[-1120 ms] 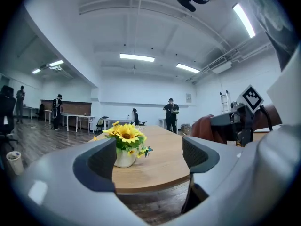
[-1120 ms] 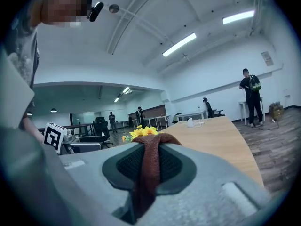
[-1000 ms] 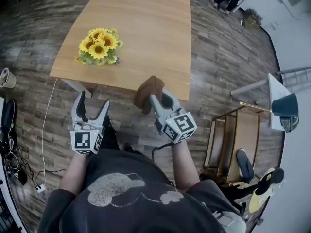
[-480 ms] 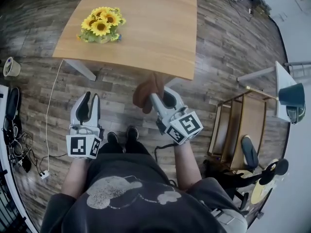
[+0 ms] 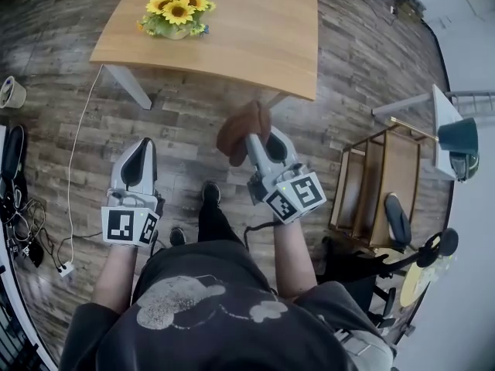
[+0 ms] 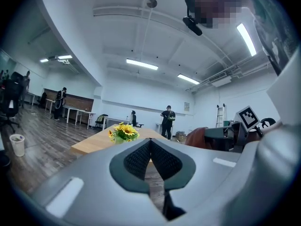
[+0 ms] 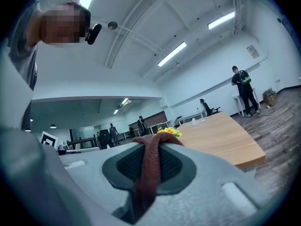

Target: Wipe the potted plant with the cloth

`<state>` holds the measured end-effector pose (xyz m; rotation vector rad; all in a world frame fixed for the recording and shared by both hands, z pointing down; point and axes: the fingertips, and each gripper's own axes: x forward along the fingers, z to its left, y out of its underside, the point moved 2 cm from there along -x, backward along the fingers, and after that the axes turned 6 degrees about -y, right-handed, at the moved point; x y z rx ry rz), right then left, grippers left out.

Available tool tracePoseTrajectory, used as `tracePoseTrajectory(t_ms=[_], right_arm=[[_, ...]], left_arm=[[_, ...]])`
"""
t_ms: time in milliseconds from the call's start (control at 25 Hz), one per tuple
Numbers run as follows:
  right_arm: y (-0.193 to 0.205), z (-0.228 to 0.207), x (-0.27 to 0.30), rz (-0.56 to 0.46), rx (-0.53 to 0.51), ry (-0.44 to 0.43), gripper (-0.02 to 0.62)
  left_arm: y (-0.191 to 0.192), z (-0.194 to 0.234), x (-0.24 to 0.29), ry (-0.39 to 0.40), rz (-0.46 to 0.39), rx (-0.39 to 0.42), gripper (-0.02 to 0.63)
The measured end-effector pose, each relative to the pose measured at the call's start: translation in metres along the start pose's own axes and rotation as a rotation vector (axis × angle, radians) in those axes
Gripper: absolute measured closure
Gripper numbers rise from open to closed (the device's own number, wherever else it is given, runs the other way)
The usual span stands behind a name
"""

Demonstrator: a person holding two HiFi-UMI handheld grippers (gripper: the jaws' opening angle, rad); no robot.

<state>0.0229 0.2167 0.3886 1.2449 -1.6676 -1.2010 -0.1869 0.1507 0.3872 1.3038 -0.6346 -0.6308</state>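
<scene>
The potted plant (image 5: 176, 10), a bunch of yellow sunflowers, stands on the near left part of the wooden table (image 5: 255, 29). It is well ahead of both grippers, which hang over the floor short of the table. My right gripper (image 5: 259, 135) is shut on the brown cloth (image 5: 241, 128), which bunches above its tips and hangs between the pads (image 7: 148, 168). My left gripper (image 5: 141, 151) has just been closing and is shut with nothing between its pads (image 6: 136, 159). The plant (image 6: 123, 132) shows just above the left jaws and peeps over the cloth in the right gripper view (image 7: 168, 131).
A paper cup (image 5: 9, 93) stands on the wooden floor at the left, with cables and a power strip (image 5: 62, 269) nearer. A wooden cart (image 5: 379, 199) is at the right. The person's shoes (image 5: 209, 192) are between the grippers. People stand far behind the table (image 6: 168, 121).
The left jaws went from wide open to shut. Both grippers and the person have drawn back from the table, so the table and plant sit farther off. The cloth stays in the right gripper.
</scene>
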Motion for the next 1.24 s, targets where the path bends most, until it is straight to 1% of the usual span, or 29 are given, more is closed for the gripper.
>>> tracePoseTrajectory(t_ms=[160,360,520,640,760,880,1000,1240], right_arm=[[0.016,0.041,-0.013,0.035,-0.027,-0.016,0.552],[0.028,0.084,-0.037,0.032,-0.049,0.007,0.552],[0.036,0.111,-0.056,0.058,-0.085,0.015,0.554],[0.045,0.123,-0.076,0.073,-0.087,0.033,0.554],[0.048,0.132,-0.094,0.086,-0.099,0.052,0.554],[0.050,0.142,-0.103,0.088,-0.113,0.050,0.554],[0.054,0.153,-0.108,0.088,-0.124,0.049,0.554],[0.064,0.176,-0.121,0.099,-0.125,0.053,0.554]], left_arm=[[0.002,0.010,-0.042,0.005,-0.005,0.000,0.588],[0.002,0.019,-0.083,0.014,-0.026,-0.005,0.588],[0.003,0.022,-0.108,0.018,-0.055,-0.019,0.588],[-0.001,0.015,-0.125,0.040,-0.065,0.009,0.589],[-0.004,0.010,-0.139,0.037,-0.076,0.006,0.589],[-0.004,0.009,-0.149,0.031,-0.075,0.011,0.589],[-0.002,0.011,-0.162,0.030,-0.079,0.000,0.589],[0.000,0.016,-0.190,0.027,-0.078,-0.006,0.589]])
